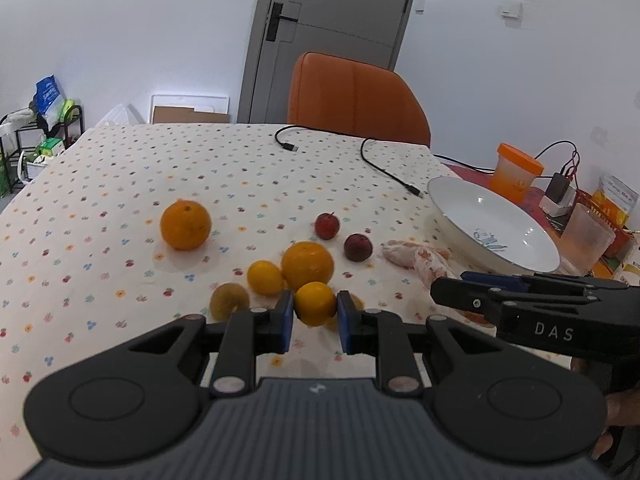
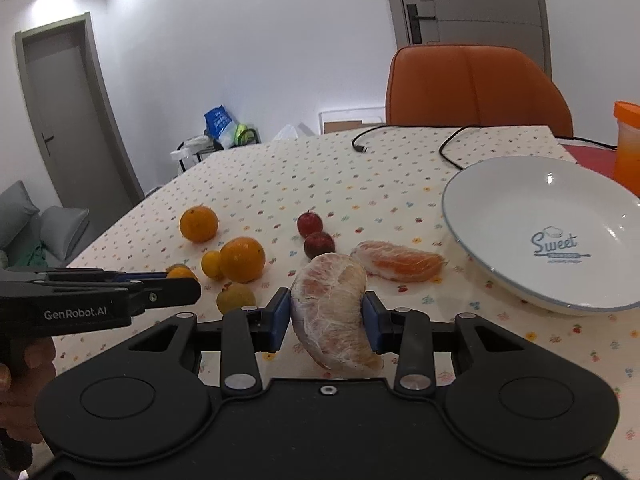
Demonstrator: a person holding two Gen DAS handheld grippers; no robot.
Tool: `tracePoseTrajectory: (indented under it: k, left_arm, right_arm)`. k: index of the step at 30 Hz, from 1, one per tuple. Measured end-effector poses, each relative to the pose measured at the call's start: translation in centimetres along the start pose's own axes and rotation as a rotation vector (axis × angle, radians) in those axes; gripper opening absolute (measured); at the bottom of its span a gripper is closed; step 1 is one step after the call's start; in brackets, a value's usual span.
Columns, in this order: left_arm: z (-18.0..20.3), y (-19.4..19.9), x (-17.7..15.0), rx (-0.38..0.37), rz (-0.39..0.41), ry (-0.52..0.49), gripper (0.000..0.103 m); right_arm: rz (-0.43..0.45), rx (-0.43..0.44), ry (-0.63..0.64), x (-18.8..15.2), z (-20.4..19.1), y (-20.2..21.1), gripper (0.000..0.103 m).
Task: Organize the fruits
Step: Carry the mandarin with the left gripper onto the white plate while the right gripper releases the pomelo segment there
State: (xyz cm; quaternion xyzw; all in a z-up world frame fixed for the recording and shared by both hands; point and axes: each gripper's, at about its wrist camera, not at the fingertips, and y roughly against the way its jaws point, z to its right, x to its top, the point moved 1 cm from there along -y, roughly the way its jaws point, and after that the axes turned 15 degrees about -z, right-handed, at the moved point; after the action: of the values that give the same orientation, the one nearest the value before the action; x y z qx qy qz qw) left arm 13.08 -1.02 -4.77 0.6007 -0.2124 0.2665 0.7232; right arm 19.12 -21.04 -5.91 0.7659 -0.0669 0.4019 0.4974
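A: Gripping a small yellow citrus (image 1: 315,303) — that is the left gripper (image 1: 314,318), its blue pads pressed to either side of the fruit, just above the flowered tablecloth (image 1: 120,184).

B: And the right gripper (image 2: 327,320)?

A: Clamped on a peeled pomelo segment (image 2: 334,312), pith-white with pink showing through. The segment stands nearly on end between the pads, its lower tip hanging toward the camera.

B: What remains on the cloth?

A: A second pomelo segment (image 2: 398,261) lies on its side, between the held one and the white plate (image 2: 500,184). The plate sits at the right with "Sweet" printed in it, nothing in it. Two small dark red fruits (image 2: 314,232) sit close together, behind the segments. Left of them, a large orange (image 2: 242,259) touches a small yellow citrus (image 2: 211,265); another orange (image 2: 199,223) stands well apart, farther back. A brownish-yellow round fruit (image 2: 235,298) rests near the left gripper — a kiwi perhaps, the view is too soft to say.

B: Surroundings?

A: Two black cables (image 1: 384,168) trail across the far side of the cloth. An orange chair (image 1: 356,96) stands behind the table, an orange-lidded jar (image 1: 516,172) beyond the plate.
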Motion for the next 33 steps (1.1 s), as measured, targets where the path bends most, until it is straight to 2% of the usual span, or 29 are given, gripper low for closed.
tracePoseTrajectory:
  k: [9, 23, 33]
  left_arm:
    - [1.9, -0.6, 0.9, -0.011, 0.008, -0.045, 0.021]
    - [5.7, -2.1, 2.9, -0.054, 0.016, -0.144, 0.021]
    - [8.4, -3.5, 4.3, -0.051, 0.015, -0.191, 0.021]
  right_arm:
    - [0.056, -0.006, -0.019, 0.1, 1.2, 1.9, 0.036]
    - [0.103, -0.102, -0.072, 0.4, 4.6, 3.8, 0.036]
    - [0.119, -0.121, -0.105, 0.1, 7.1, 4.0, 0.037]
